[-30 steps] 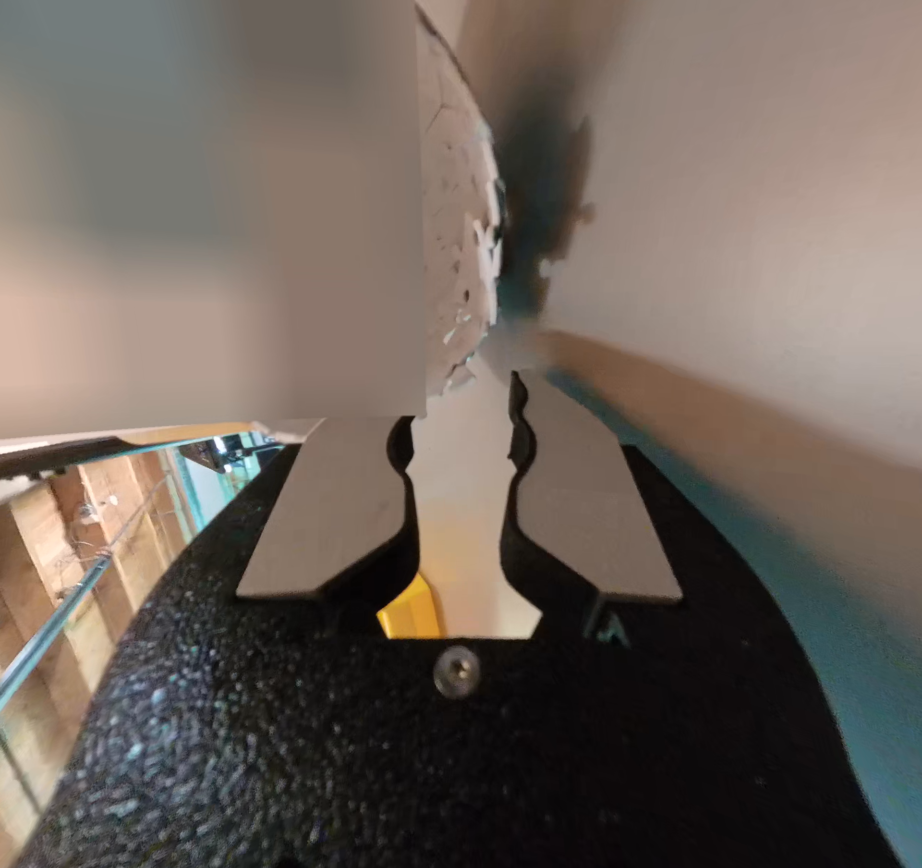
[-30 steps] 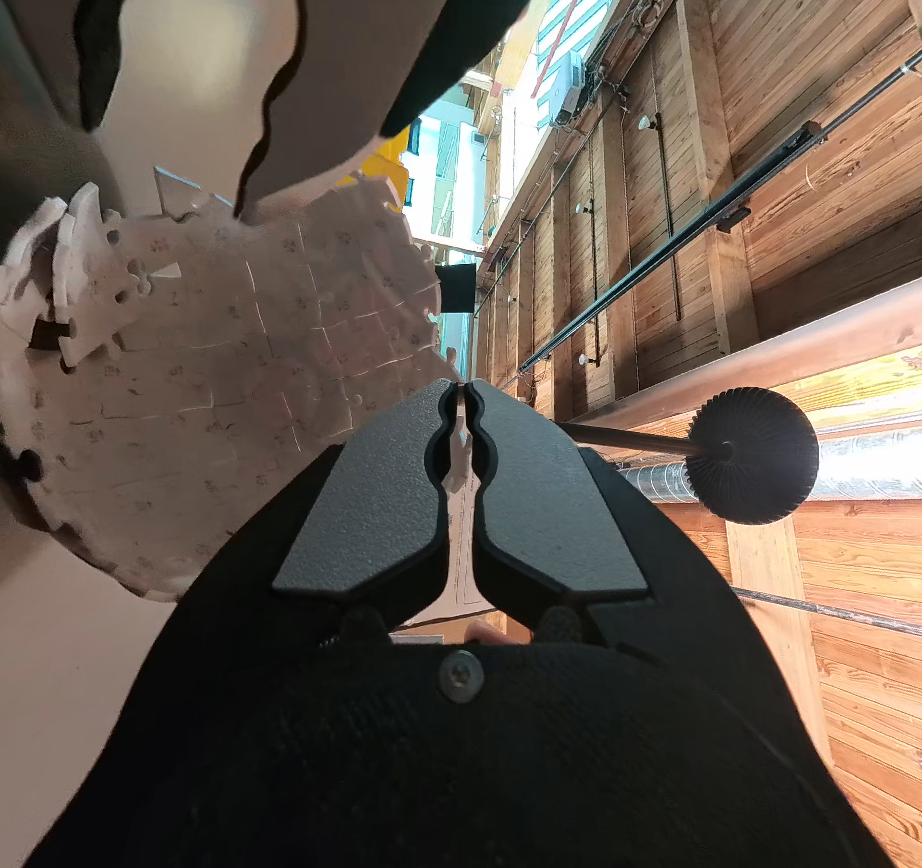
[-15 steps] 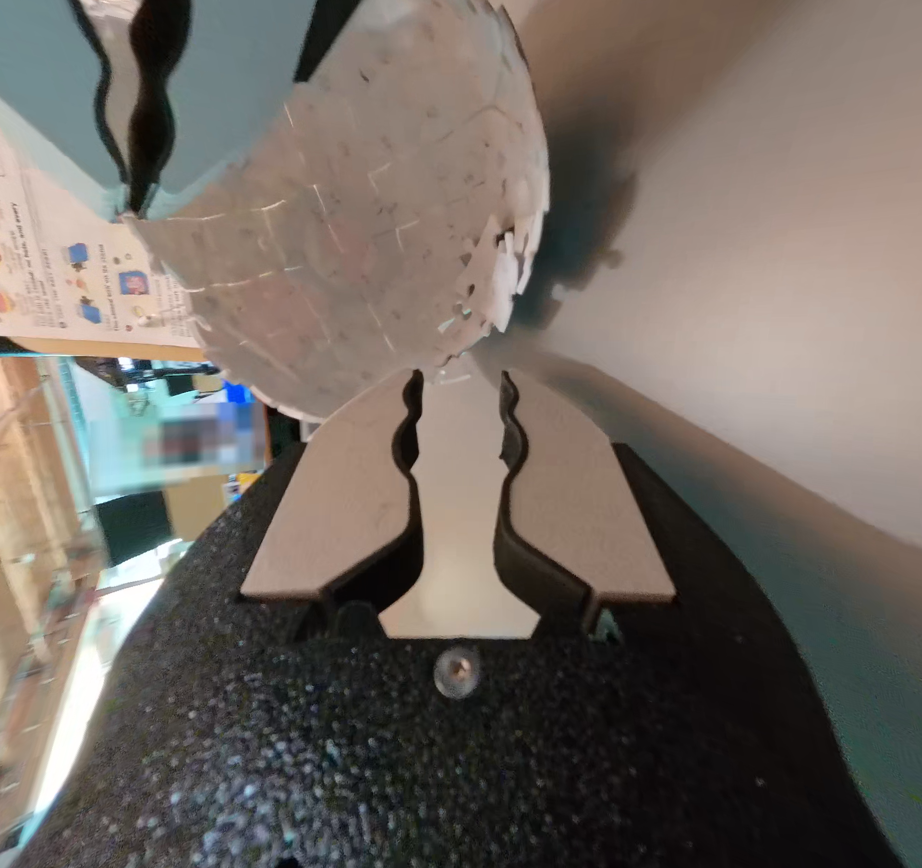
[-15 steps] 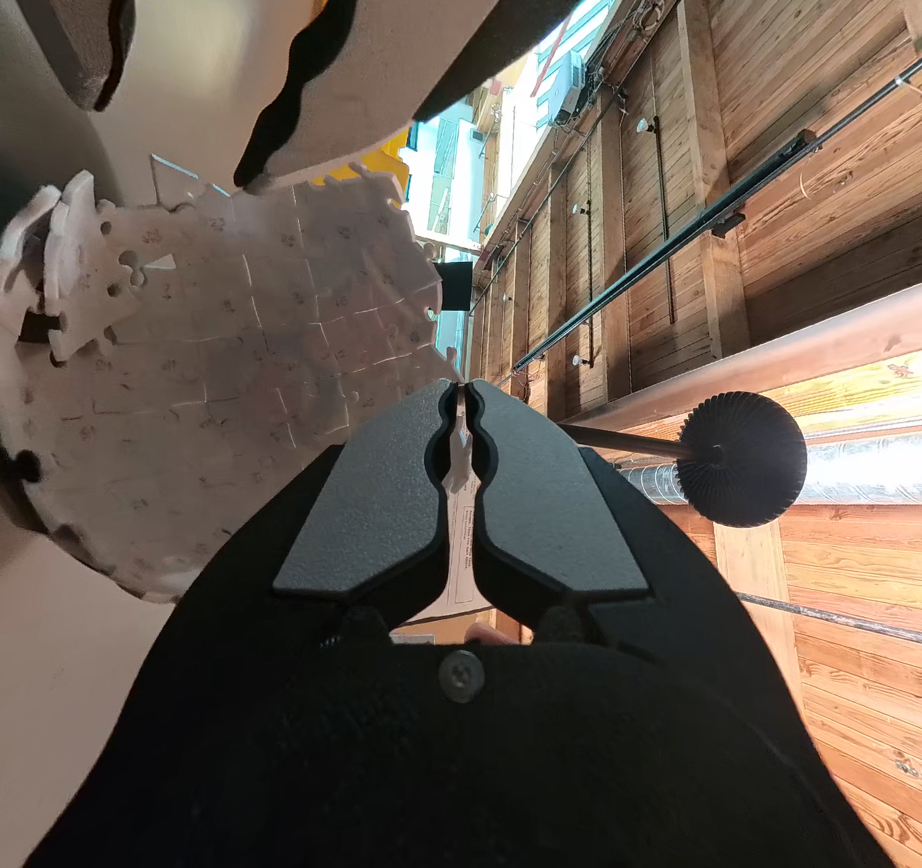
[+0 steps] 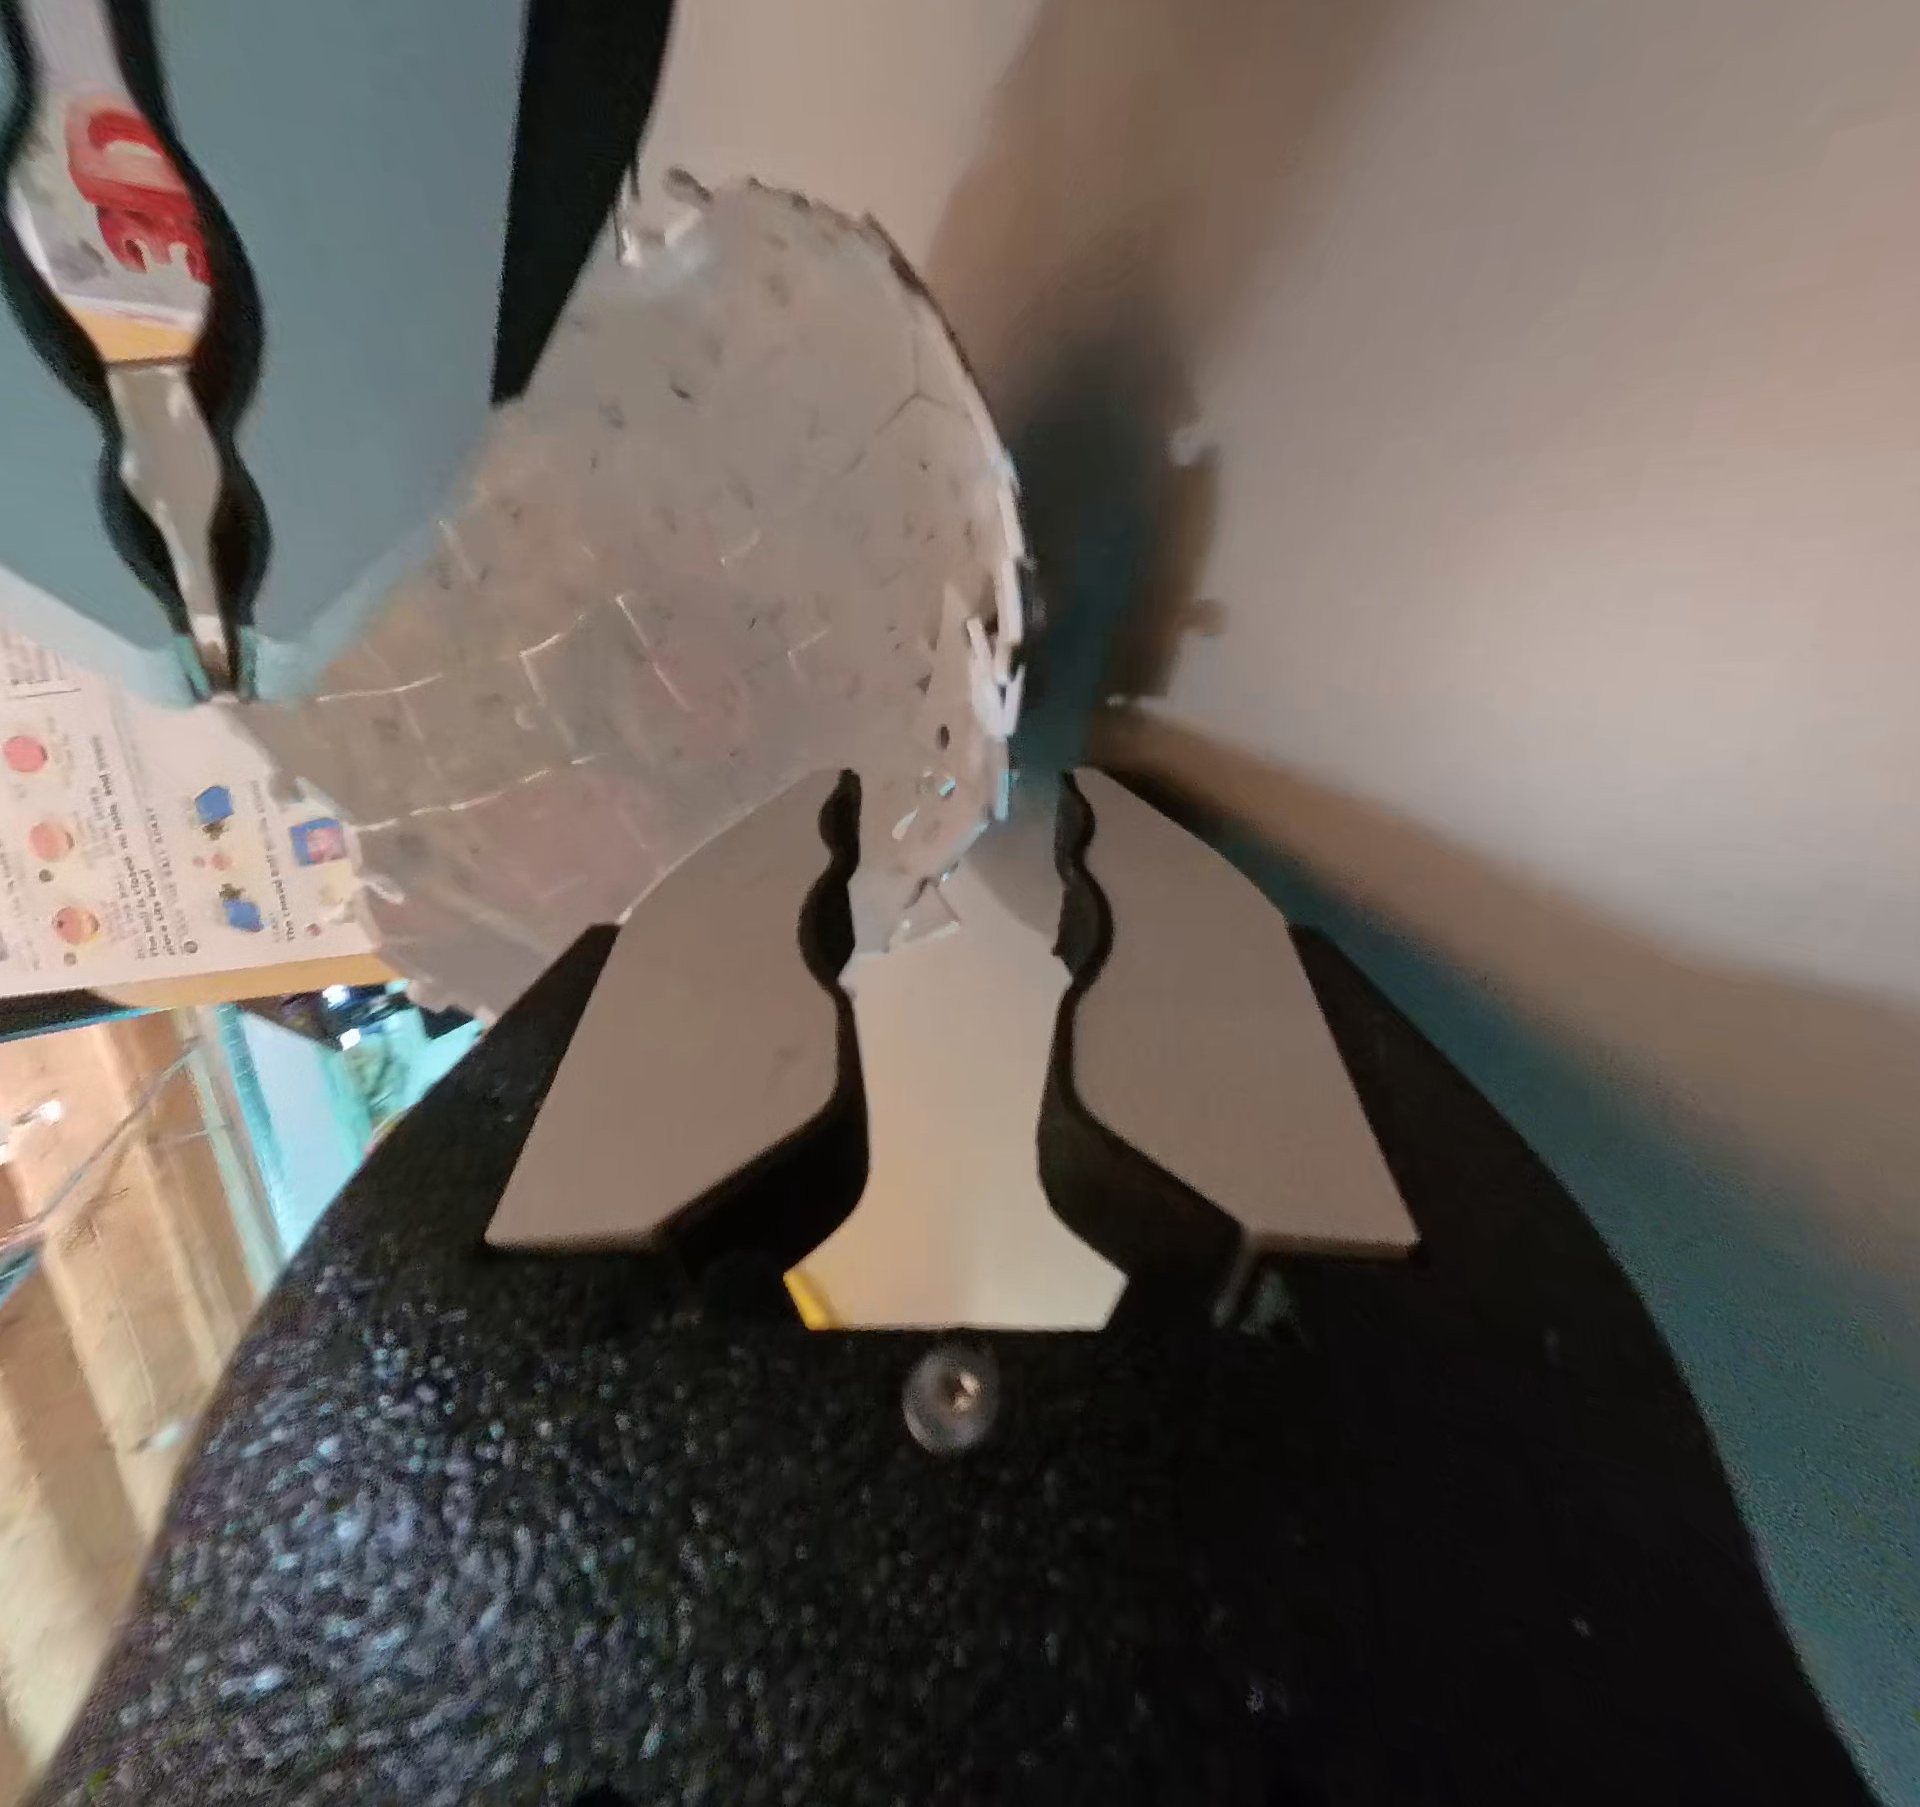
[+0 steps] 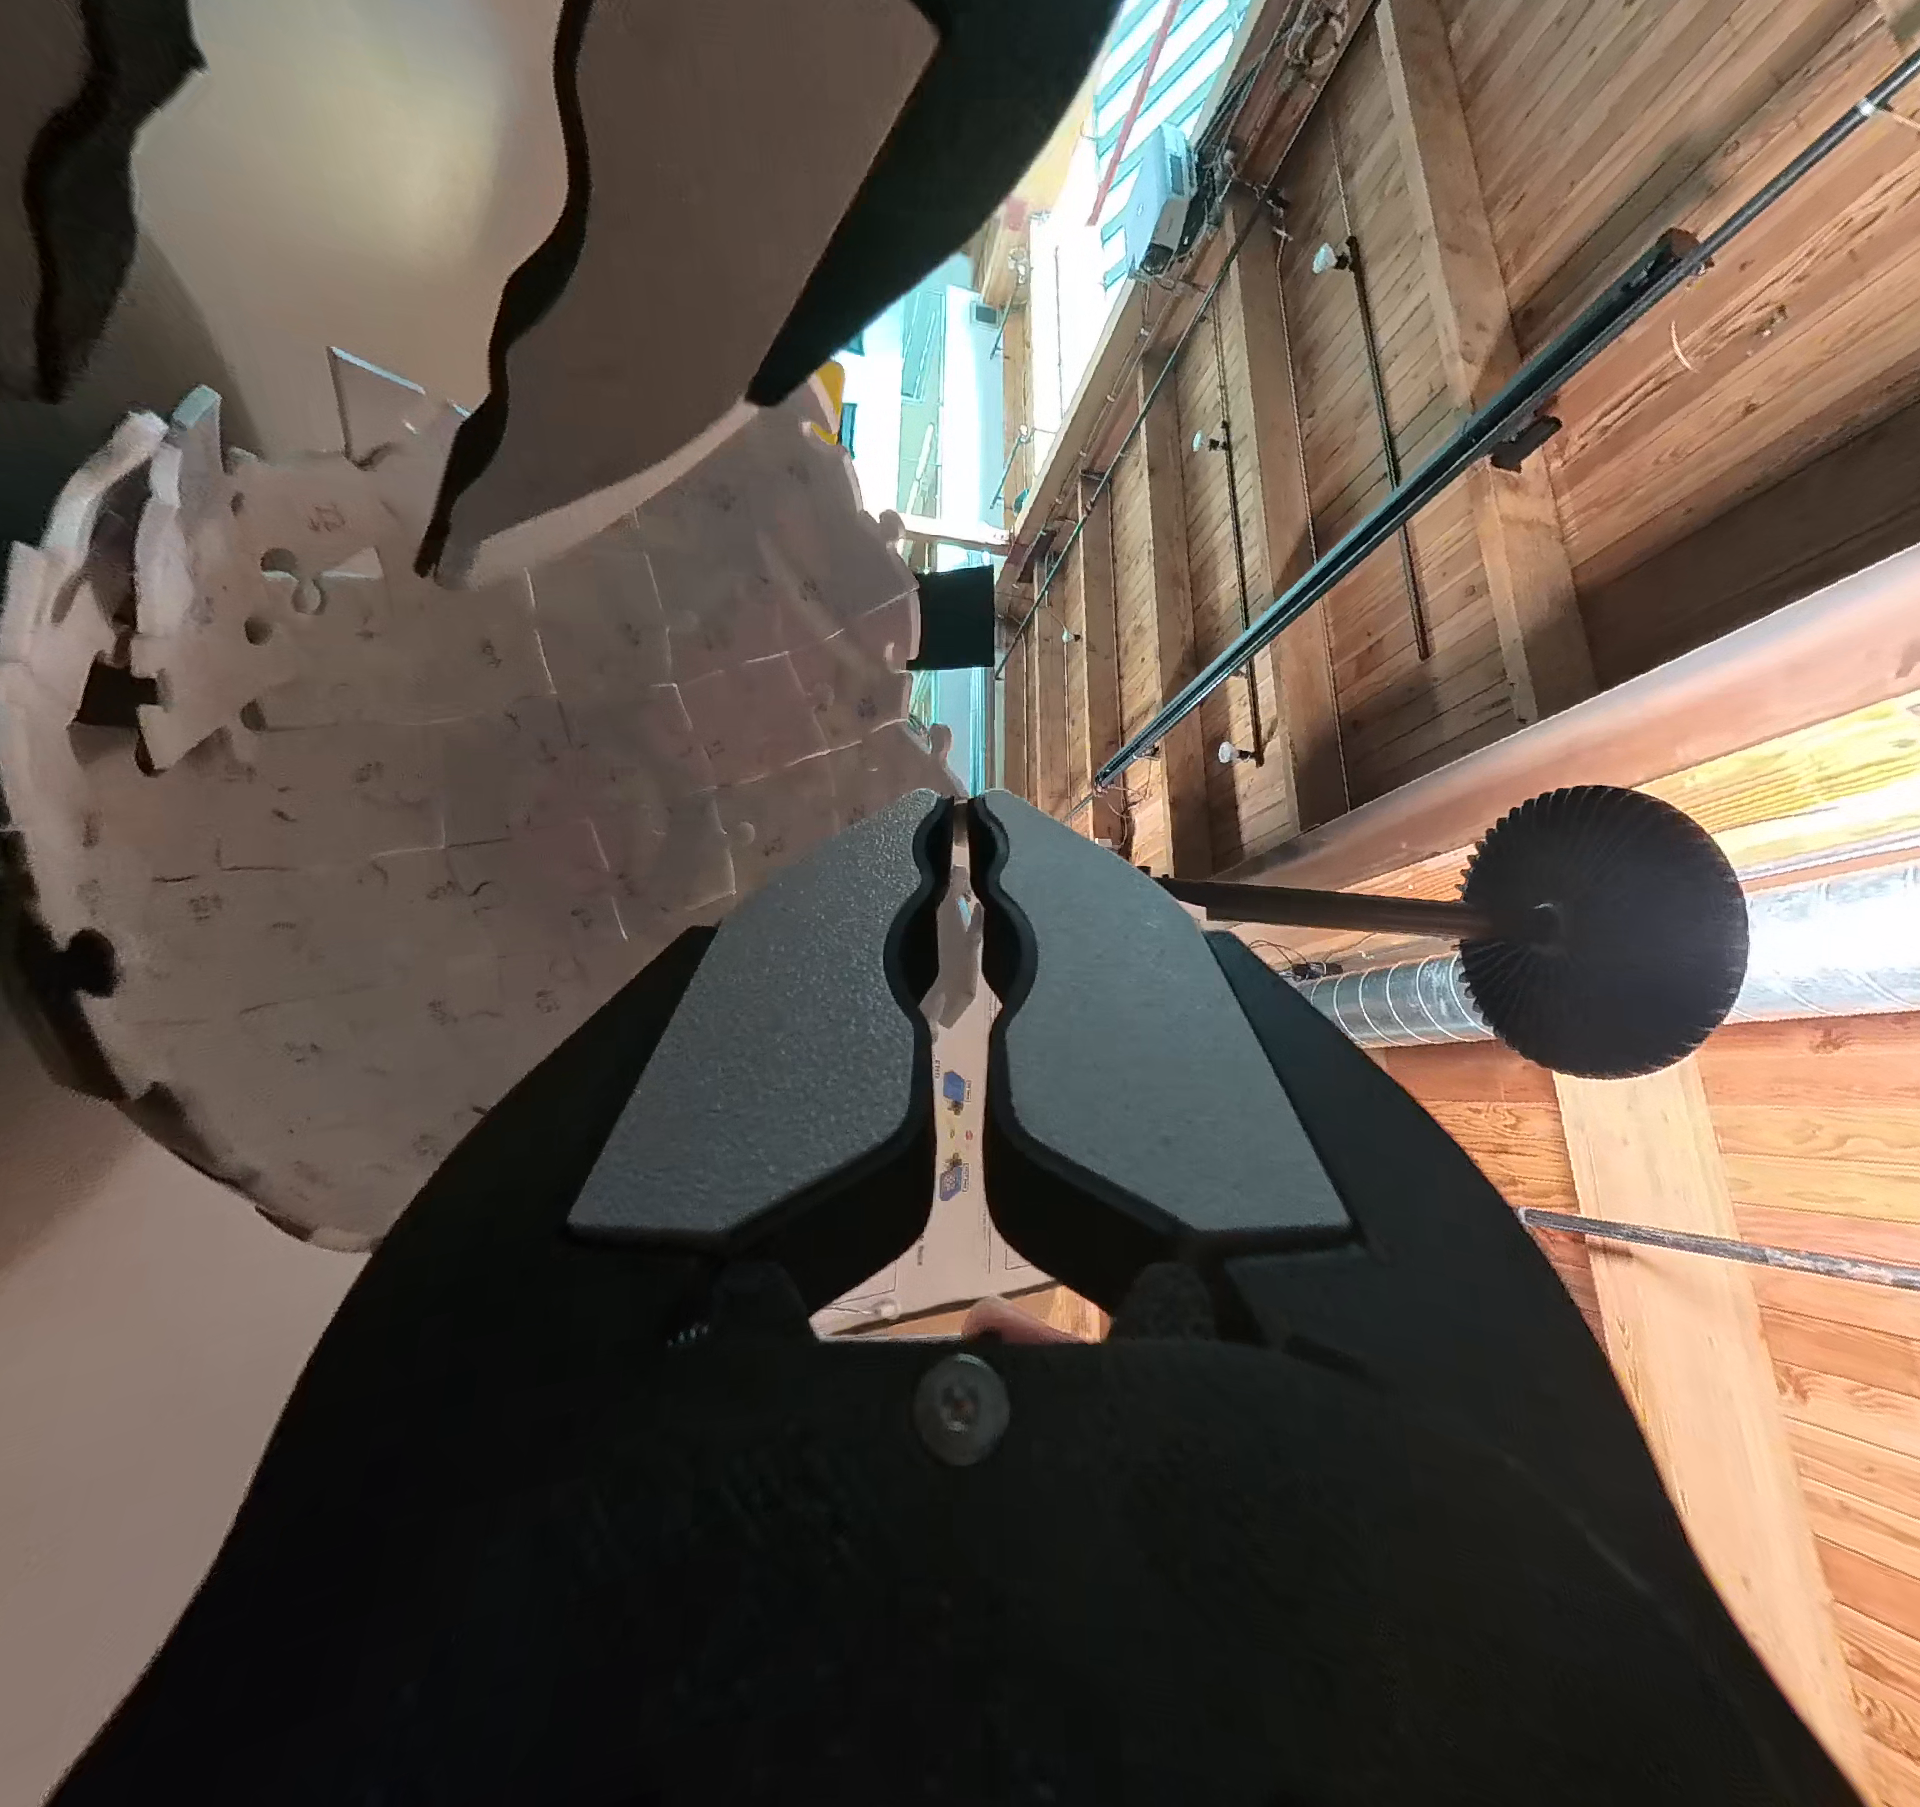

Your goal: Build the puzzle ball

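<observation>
Right tongs [image 6: 961, 812] pinch puzzle ball [image 6: 416, 822] — seemingly.

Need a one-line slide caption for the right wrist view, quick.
Right gripper shut on a white puzzle piece beside the half-built puzzle ball, with the open left gripper at its rim.

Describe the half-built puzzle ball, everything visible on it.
The puzzle ball is a curved, dome-like shell of pale, interlocked pieces with small dark marks, apparently thin plastic or card. Its rim is jagged with open tabs, and a few gaps show near one edge. The right gripper pinches its rim; the open left gripper straddles the opposite edge.
</observation>
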The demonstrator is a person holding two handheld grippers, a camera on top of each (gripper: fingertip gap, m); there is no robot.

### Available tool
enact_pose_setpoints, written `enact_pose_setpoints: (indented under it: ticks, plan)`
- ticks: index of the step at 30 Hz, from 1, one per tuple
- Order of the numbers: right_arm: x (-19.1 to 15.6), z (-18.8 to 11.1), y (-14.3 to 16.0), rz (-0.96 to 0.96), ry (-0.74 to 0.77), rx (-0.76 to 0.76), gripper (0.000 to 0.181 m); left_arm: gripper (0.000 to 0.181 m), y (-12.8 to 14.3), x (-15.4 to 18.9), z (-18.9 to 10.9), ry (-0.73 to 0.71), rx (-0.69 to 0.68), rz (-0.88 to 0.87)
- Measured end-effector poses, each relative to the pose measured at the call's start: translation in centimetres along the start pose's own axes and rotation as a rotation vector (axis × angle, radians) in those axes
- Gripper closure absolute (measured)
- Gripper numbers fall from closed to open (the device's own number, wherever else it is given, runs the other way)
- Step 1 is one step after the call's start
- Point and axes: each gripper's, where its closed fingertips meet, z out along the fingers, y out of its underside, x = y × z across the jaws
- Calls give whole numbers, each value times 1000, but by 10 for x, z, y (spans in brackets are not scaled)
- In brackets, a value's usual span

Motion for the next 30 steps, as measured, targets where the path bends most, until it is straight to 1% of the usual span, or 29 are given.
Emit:
enact_pose_setpoints:
  ticks: [3, 9, 12, 19, 25, 28, 30]
  plan:
    - [0, 1, 0, -2, 0, 1, 179, 155, 11, -2, 5, -48, -60, 90]
    - [0, 1, -1, -4, 1, 3, 179, 162, 7, -1, 8, -56, -40, 127]
    - [0, 1, -1, -4, 1, 4, 179, 179, 9, 0, 7, -69, -50, 173]
    - [-1, 1, 0, -14, 2, -2, 179, 179, 10, 0, -1, -94, -45, 166]
    - [-1, 1, 1, -22, 1, -8, 179, 179, 5, 5, -24, -90, -13, 134]
    - [0, 1, 1, -33, 4, -8, 179, 179, 12, 16, -38, -68, -22, 124]
    - [0, 2, -1, -44, 6, -4, 179, 179, 19, 25, -41, -57, -55, 136]
